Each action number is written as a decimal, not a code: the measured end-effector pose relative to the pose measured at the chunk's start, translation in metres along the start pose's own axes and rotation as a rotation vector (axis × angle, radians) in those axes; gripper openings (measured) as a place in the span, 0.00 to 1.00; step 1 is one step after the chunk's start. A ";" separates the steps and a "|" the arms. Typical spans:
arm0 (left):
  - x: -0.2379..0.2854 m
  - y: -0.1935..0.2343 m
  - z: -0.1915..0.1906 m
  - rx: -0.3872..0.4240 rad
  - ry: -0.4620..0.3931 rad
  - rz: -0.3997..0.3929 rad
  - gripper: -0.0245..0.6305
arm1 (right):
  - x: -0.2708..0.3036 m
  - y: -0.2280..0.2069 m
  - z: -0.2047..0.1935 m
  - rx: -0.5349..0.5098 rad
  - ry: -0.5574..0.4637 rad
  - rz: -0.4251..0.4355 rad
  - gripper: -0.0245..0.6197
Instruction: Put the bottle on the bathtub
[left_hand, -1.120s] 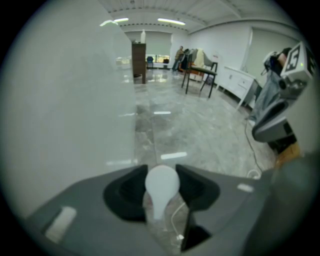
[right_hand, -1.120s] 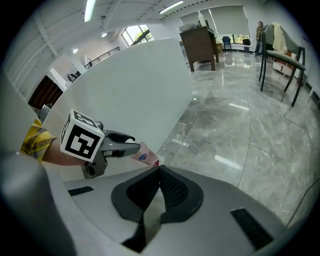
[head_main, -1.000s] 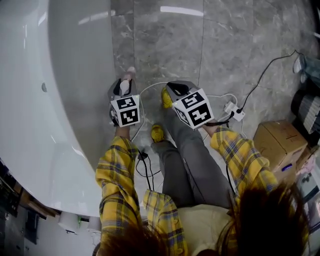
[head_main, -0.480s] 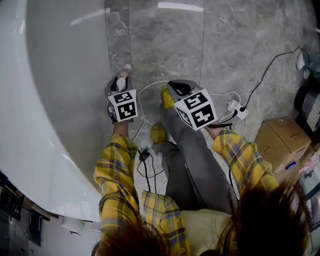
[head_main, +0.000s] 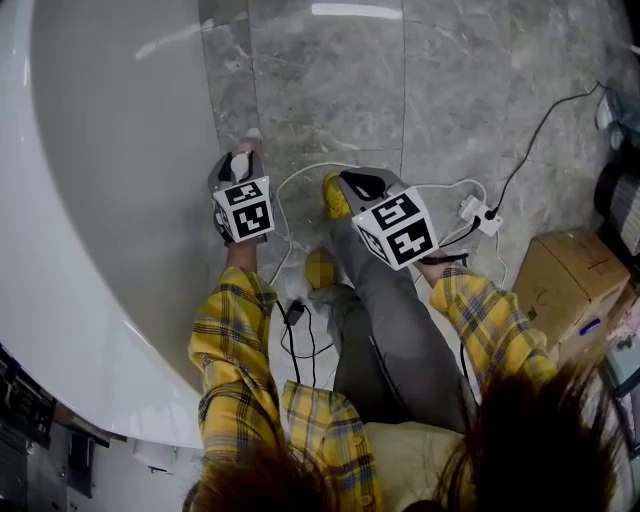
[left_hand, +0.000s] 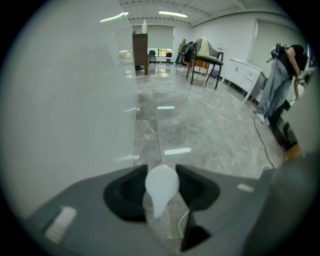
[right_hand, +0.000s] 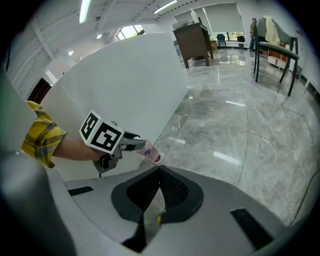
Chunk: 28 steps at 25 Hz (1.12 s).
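Note:
My left gripper (head_main: 243, 160) is shut on a small white bottle (left_hand: 161, 187), held next to the outer wall of the white bathtub (head_main: 90, 200). From the right gripper view the bottle (right_hand: 149, 152) shows a red and blue label and points away from the tub, with the left gripper (right_hand: 131, 144) clamped near its base. My right gripper (head_main: 352, 183) hangs over the marble floor to the right; its jaws meet with nothing between them.
White and black cables (head_main: 300, 180) and a power strip (head_main: 477, 213) lie on the grey marble floor (head_main: 400, 90). A cardboard box (head_main: 575, 280) stands at the right. Yellow shoes (head_main: 333, 195) sit under the grippers. Chairs and a cabinet stand far off.
The view has shifted slightly; both grippers with the bottle have drifted a little up and toward the tub side. The grip on the bottle is unchanged.

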<state>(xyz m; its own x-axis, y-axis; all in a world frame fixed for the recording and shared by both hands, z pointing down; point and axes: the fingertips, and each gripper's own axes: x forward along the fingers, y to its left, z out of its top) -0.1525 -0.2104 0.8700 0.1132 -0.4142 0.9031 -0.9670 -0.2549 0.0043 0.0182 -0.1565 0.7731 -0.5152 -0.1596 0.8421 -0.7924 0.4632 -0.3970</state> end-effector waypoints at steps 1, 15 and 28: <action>0.000 0.000 0.001 0.004 -0.005 0.000 0.31 | 0.000 -0.001 0.000 0.001 -0.003 -0.002 0.06; -0.006 0.000 -0.004 0.105 -0.006 0.047 0.33 | -0.010 0.005 -0.004 0.019 -0.029 -0.010 0.06; -0.038 -0.010 0.020 0.110 -0.076 0.014 0.33 | -0.035 0.018 0.006 0.020 -0.063 -0.021 0.06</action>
<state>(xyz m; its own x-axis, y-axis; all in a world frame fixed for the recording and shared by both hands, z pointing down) -0.1421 -0.2098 0.8266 0.1210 -0.4824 0.8676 -0.9381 -0.3412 -0.0588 0.0195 -0.1476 0.7345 -0.5176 -0.2236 0.8259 -0.8092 0.4417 -0.3875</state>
